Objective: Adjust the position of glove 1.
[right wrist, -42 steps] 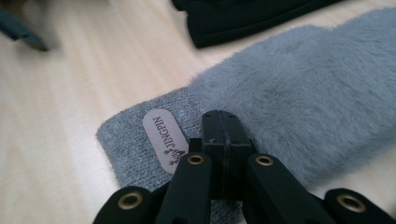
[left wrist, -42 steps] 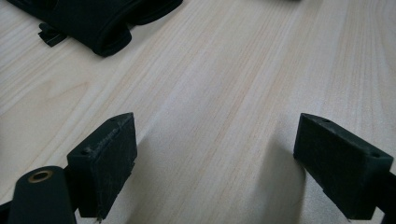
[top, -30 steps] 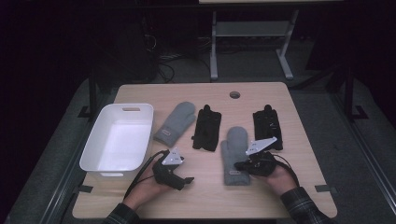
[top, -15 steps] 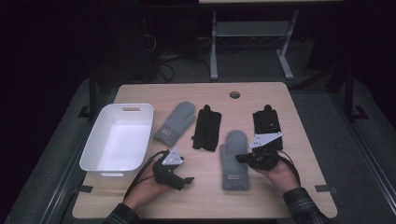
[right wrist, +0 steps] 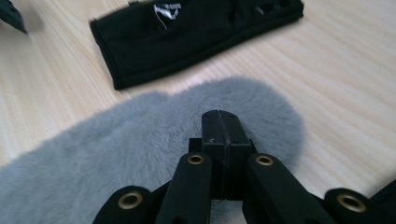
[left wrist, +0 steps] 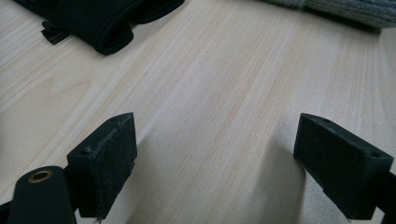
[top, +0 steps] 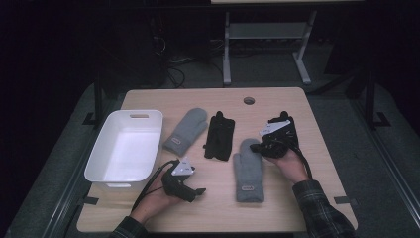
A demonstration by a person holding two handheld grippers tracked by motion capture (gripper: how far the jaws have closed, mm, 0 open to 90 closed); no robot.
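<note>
Fuzzy grey cloth mitten, matt wood-grain table.

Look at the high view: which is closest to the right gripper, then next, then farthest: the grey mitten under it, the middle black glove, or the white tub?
1. Grey mitten, right beside the right gripper.
2. Black glove, table's middle.
3. White tub, far left.

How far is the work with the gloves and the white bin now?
Nothing looks done: the white bin is empty. In hand: the right gripper, shut, sits over the near grey mitten. Left: the far grey mitten and two black gloves on the table.
</note>
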